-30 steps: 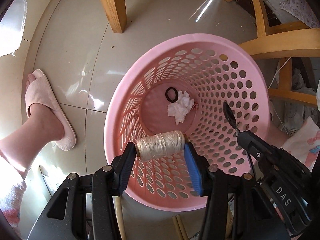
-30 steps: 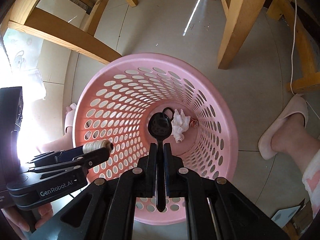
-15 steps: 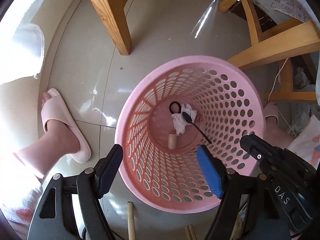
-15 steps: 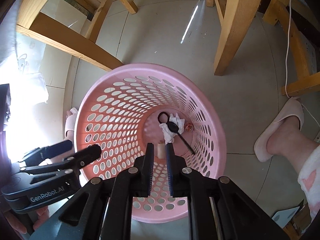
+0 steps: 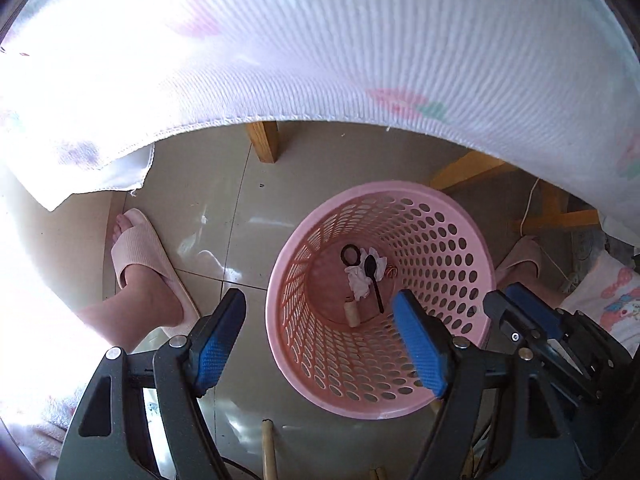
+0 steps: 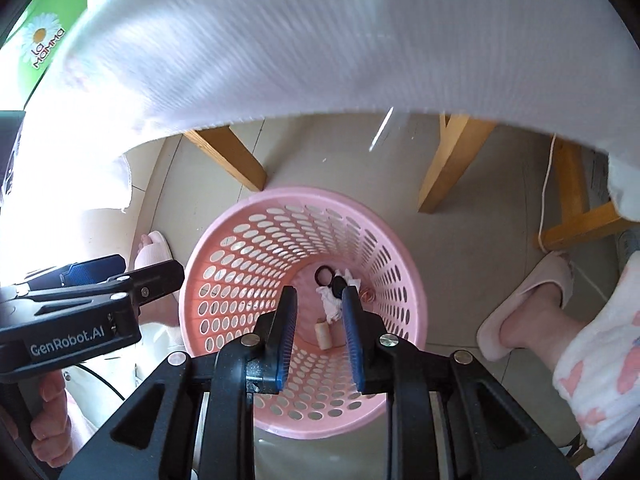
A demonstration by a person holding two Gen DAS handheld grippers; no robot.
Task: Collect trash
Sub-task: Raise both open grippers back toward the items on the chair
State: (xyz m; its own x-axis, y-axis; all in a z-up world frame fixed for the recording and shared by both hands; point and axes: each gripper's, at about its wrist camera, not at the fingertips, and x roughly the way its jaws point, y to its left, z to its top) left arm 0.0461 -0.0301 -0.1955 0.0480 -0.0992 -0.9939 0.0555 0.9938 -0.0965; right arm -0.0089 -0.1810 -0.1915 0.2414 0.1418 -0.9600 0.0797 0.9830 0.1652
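Left gripper (image 5: pixel 320 340): jaws spread wide with nothing between the blue pads, pointing straight down above the near-left rim of the basket
Right gripper (image 6: pixel 318 336): jaws parting, a narrow gap between the blue pads, nothing gripped; hangs over the near side of the basket
Pink basket (image 5: pixel 476 320): perforated plastic, upright on the tiled floor, between the person's two feet
Spool of thread (image 5: pixel 352 314): cream, lying on the basket bottom at the near side, clear of both grippers
Black spoon (image 5: pixel 374 280): on the basket bottom, bowl resting on the tissue, handle running toward the near right
Crumpled tissue (image 5: pixel 358 280): white, at the middle of the basket bottom, just far of the spool
Black ring (image 5: pixel 350 255): at the far side of the bottom, touching the tissue
Small reddish item (image 5: pixel 391 270): at the right of the tissue, too small to tell what it is
White cloth (image 5: pixel 360 48): ribbed fabric with pale pink prints hanging across the far half of both views
Wooden legs (image 6: pixel 236 160): standing on the floor far of the basket
Slippers (image 5: pixel 144 256): pink, on the person's feet, one left of the basket and one right
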